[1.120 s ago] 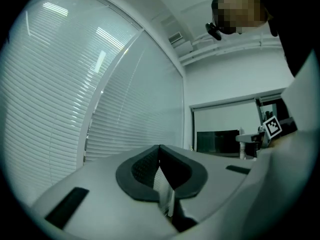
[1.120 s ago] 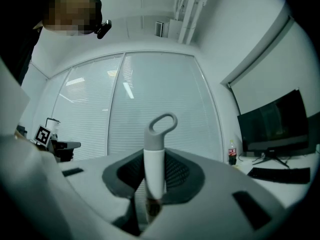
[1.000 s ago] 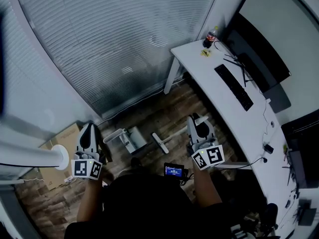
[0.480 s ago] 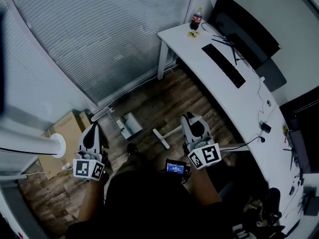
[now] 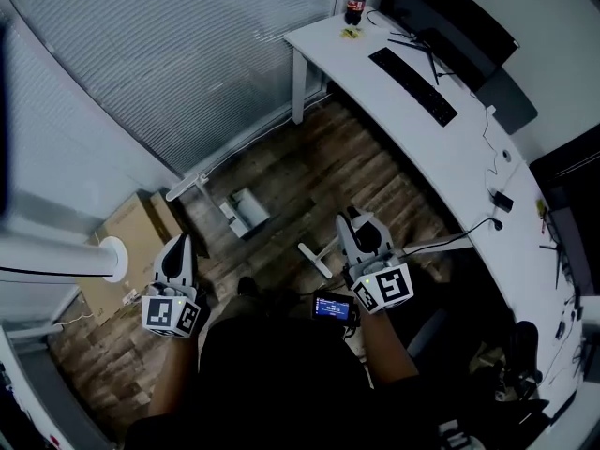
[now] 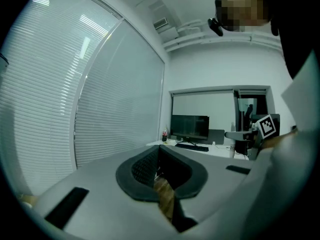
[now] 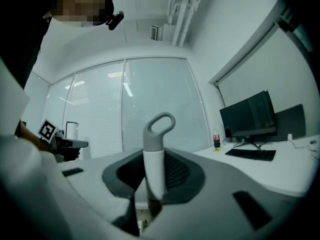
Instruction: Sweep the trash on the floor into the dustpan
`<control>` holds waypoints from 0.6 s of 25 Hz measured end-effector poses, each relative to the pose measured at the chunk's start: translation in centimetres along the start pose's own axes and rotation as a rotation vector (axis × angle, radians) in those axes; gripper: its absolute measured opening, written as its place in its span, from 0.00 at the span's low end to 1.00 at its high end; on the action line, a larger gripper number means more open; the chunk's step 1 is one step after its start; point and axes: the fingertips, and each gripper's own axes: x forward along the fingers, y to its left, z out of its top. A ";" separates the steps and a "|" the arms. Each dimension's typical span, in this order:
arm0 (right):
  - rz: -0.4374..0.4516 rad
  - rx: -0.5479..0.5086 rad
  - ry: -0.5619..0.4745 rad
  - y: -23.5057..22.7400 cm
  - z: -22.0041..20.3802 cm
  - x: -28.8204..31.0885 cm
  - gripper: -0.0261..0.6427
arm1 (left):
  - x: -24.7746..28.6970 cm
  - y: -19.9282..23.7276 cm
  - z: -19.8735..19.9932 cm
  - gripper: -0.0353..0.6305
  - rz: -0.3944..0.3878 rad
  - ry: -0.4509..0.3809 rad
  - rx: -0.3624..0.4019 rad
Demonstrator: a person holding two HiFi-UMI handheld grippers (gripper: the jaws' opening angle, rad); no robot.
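approach step by the look of it, no sweeping yet. dark wood-plank floor, matte, grooved; trash not made out in this light. long smooth white desk at right. dustpan standing on floor near blinds: pale, boxy plastic, long handle, well apart from both grippers. broom: slim white shaft, grey loop end, clamped in right gripper. left gripper fingers together, nothing between. next, likely: close on dustpan, find trash, lower broom head.
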 end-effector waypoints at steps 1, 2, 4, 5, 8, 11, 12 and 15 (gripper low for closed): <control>-0.009 -0.001 0.007 0.2 -0.4 -0.5 0.16 | -0.1 -0.3 -0.2 0.05 -0.014 0.005 0.001; -0.018 -0.001 0.015 0.4 -0.8 -1.0 0.16 | -0.2 -0.6 -0.4 0.05 -0.029 0.008 0.002; -0.041 0.003 0.033 0.9 -1.5 -2.0 0.16 | -0.4 -1.1 -0.7 0.05 -0.059 0.012 0.003; -0.056 0.008 0.042 1.1 -1.9 -2.5 0.16 | -0.5 -1.2 -0.7 0.05 -0.072 0.011 0.001; -0.103 0.019 0.055 1.9 -2.5 -3.9 0.16 | -1.3 -1.2 -0.5 0.05 -0.113 0.001 -0.003; -0.151 0.017 0.062 3.1 -2.3 -5.1 0.16 | -2.8 -0.8 -0.5 0.05 -0.155 0.000 0.001; -0.164 0.013 0.062 3.6 -2.2 -5.5 0.16 | -3.5 -0.6 -0.6 0.05 -0.168 0.001 0.001; -0.191 0.003 0.063 5.7 -2.0 -6.1 0.16 | -5.5 0.6 -0.8 0.05 -0.191 0.004 -0.001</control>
